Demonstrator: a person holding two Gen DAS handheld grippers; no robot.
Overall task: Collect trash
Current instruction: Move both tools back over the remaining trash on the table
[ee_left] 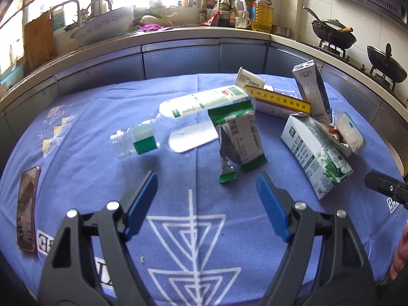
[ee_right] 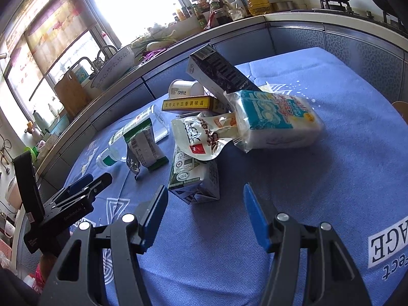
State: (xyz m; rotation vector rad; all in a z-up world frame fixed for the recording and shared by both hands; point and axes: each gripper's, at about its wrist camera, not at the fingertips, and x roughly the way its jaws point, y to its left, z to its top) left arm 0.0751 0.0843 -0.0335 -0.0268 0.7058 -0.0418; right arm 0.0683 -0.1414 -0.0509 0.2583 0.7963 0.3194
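Trash lies on a blue tablecloth (ee_left: pixel 102 168). A clear plastic bottle (ee_left: pixel 178 119) lies on its side, uncapped. A green and silver wrapper (ee_left: pixel 238 137) stands crumpled just beyond my left gripper (ee_left: pixel 206 178), which is open and empty. A green and white carton (ee_left: pixel 316 150) lies to the right, also in the right wrist view (ee_right: pixel 196 181), just beyond my open, empty right gripper (ee_right: pixel 204 191). Behind it are a white snack pouch (ee_right: pixel 204 135), a plastic-wrapped white pack (ee_right: pixel 275 119), a yellow box (ee_right: pixel 188 103), a dark tall carton (ee_right: pixel 221 74) and a white cup (ee_right: pixel 183 88).
A phone (ee_left: pixel 26 209) lies at the table's left edge. The other gripper shows at the left of the right wrist view (ee_right: pixel 76 199). Behind the table runs a kitchen counter (ee_left: pixel 178 32) with a basin, bottles and woks on a stove (ee_left: pixel 334 35).
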